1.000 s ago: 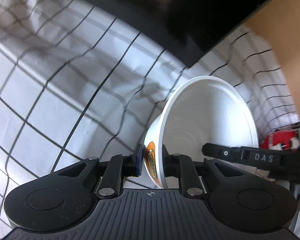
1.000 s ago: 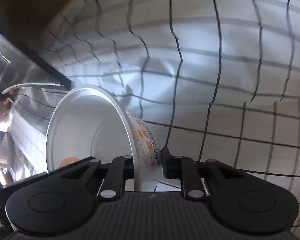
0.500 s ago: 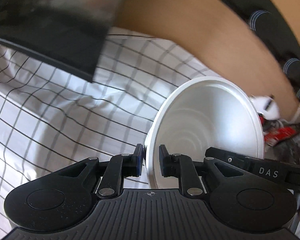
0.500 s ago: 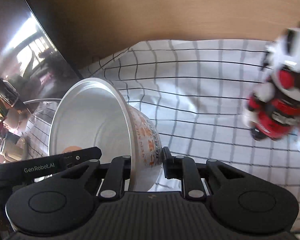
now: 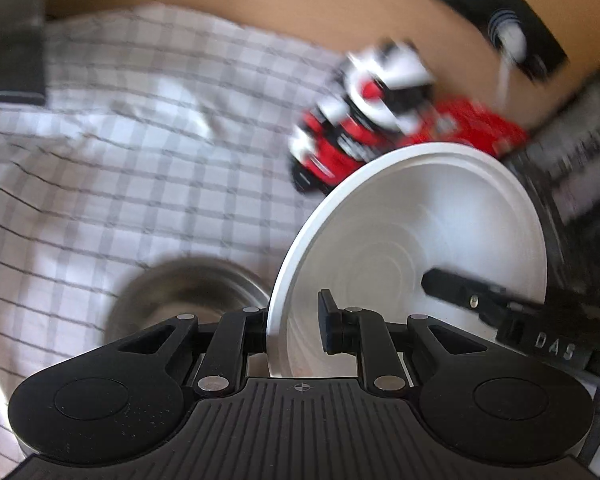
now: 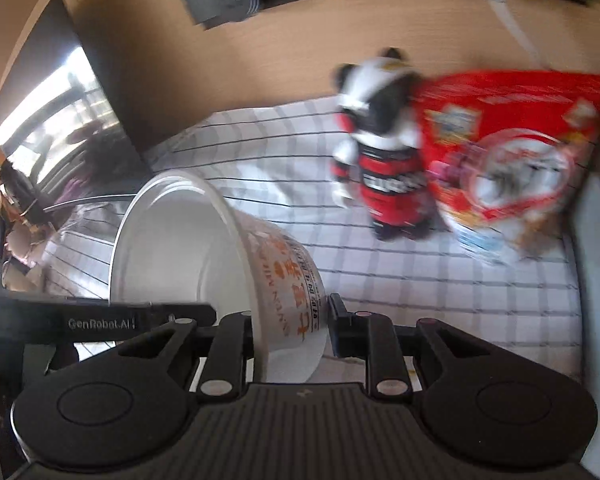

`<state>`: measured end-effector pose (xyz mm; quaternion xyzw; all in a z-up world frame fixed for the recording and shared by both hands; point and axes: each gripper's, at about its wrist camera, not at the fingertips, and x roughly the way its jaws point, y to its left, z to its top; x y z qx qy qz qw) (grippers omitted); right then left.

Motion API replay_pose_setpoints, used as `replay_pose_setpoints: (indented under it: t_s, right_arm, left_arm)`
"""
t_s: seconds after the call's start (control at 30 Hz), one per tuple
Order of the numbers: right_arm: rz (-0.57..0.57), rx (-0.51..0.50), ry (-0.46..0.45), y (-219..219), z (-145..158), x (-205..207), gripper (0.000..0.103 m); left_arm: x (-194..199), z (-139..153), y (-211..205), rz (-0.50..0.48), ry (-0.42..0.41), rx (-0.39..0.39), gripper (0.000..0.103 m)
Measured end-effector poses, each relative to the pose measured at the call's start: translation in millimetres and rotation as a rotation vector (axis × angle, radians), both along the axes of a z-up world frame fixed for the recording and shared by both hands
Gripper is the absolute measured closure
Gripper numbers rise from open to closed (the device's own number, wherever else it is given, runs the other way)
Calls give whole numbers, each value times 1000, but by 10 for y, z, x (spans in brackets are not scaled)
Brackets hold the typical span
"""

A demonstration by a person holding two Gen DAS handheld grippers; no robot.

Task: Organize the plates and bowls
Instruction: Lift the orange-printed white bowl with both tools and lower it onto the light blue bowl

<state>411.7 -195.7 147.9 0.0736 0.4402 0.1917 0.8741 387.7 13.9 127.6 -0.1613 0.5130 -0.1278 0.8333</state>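
Note:
A white paper bowl (image 5: 412, 248) with orange print on its outside (image 6: 292, 280) hangs tilted above the checked cloth, held from both sides. My left gripper (image 5: 294, 328) is shut on its left rim, and my right gripper (image 6: 290, 330) is shut on the opposite wall. Each gripper's finger shows in the other's view, over the bowl's mouth. A steel bowl (image 5: 180, 300) sits on the cloth just below and to the left of the held bowl in the left wrist view.
A black-and-white toy in a red outfit (image 6: 384, 160) stands on the checked cloth (image 5: 120, 160) beside a red snack bag (image 6: 512, 140). A dark screen (image 6: 68, 120) leans at the left. A wooden surface (image 6: 220, 60) lies beyond the cloth.
Both grippers have carried the bowl up and sideways across the cloth. The toy and the red bag have come into view, and the steel bowl now shows below in the left wrist view.

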Motion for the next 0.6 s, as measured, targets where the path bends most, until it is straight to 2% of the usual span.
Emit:
replay_pose_setpoints:
  t_s: [0.23,0.43,0.6]
  right_arm:
    - [-101,1,52,-750,-240,-270,81]
    - [-141,-19,110,-1050,-538,-345,81]
    - [-147,-56,147,-1095,-755,-367,81]
  left_arm:
    - [-141,-300,-718,-139,113,-19,85]
    - [-177,-592,-1030,-172,199,-26,85]
    - [-218,-664,-1087,-184,177,-22,82]
